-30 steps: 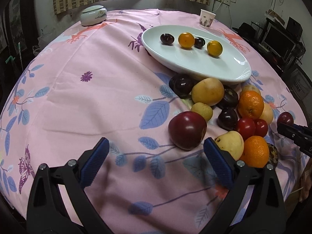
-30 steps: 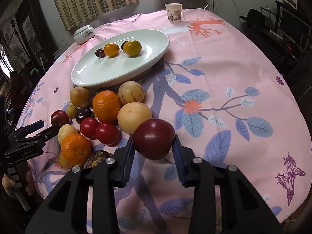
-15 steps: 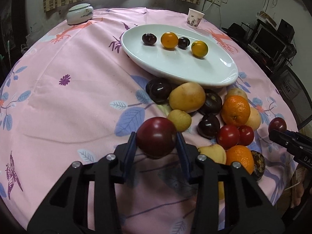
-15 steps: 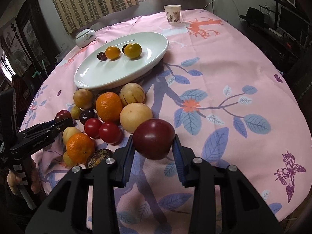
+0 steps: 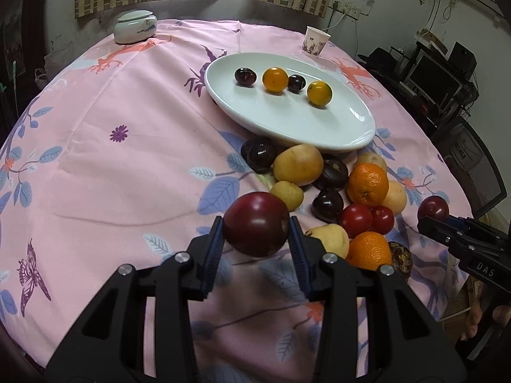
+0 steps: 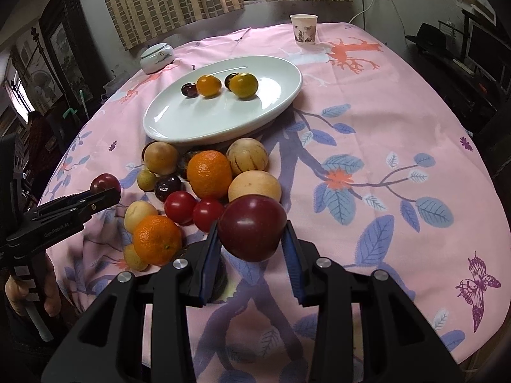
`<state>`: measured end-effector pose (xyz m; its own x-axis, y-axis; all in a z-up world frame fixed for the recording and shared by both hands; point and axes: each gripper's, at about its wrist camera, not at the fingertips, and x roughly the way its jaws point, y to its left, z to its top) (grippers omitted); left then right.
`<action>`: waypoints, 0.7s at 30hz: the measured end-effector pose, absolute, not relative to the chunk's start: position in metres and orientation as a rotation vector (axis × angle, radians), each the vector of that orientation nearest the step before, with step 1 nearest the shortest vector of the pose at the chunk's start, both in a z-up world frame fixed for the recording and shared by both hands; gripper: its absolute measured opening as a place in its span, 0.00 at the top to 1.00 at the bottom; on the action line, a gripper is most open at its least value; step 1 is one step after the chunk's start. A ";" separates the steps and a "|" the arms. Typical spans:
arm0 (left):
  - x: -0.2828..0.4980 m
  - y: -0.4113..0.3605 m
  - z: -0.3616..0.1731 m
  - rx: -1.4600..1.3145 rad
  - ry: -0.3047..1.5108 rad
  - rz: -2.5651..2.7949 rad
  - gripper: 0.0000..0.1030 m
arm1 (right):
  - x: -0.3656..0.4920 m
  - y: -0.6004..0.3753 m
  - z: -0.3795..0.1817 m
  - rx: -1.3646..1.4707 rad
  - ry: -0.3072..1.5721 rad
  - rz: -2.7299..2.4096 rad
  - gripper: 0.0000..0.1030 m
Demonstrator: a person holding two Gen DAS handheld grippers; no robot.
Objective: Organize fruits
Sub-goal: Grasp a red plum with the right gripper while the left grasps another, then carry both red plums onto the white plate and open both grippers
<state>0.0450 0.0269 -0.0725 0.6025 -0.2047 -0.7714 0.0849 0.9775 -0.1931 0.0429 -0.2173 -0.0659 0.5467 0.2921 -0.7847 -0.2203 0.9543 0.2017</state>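
Since a second ago, the left claw [image 5: 257, 244] has been closed from wide open onto a large dark-red round plum [image 5: 256, 223]; the plum is now pinched between the blue pads and appears lifted clear of the pink leaf-print tablecloth [image 5: 127, 159] on the table. No change on the right: the right claw [image 6: 252, 249] is still clamped on a second large dark-red plum [image 6: 251, 227], held above the cloth just in front of the loose fruit pile.

Both claws are thus loaded, which suggests a paired transfer comes next.

The white oval ceramic plate [image 5: 335, 134] sits behind the pile and carries four small fruits in a row: two dark plums and two yellow-orange citrus, alternating. Most of its near half is bare, so room for both plums is likely there.

Oranges, red tomatoes, yellow-tan round fruits and dark plums are left on the cloth, touching one another between plate and claws. Sorting is judged to be at an early stage.

Risk: round plums may roll on the shallow plate and knock the row if released too high.
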 end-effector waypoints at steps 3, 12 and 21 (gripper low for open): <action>0.043 0.029 -0.067 -0.145 0.899 -0.169 0.61 | 0.043 -0.213 -0.064 0.075 0.942 0.315 0.63; 0.049 0.027 -0.043 -0.126 0.853 -0.186 0.61 | 0.059 -0.192 -0.049 0.054 0.908 0.374 0.63; 0.140 0.018 -0.011 -0.084 0.856 -0.193 0.61 | 0.129 -0.151 -0.020 -0.037 0.877 0.486 0.63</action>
<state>0.1404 0.0184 -0.0113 0.6396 -0.2023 -0.7416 0.1350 0.9793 -0.1508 0.1285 -0.1514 -0.0197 0.5386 0.3932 -0.7452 -0.4231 0.8911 0.1643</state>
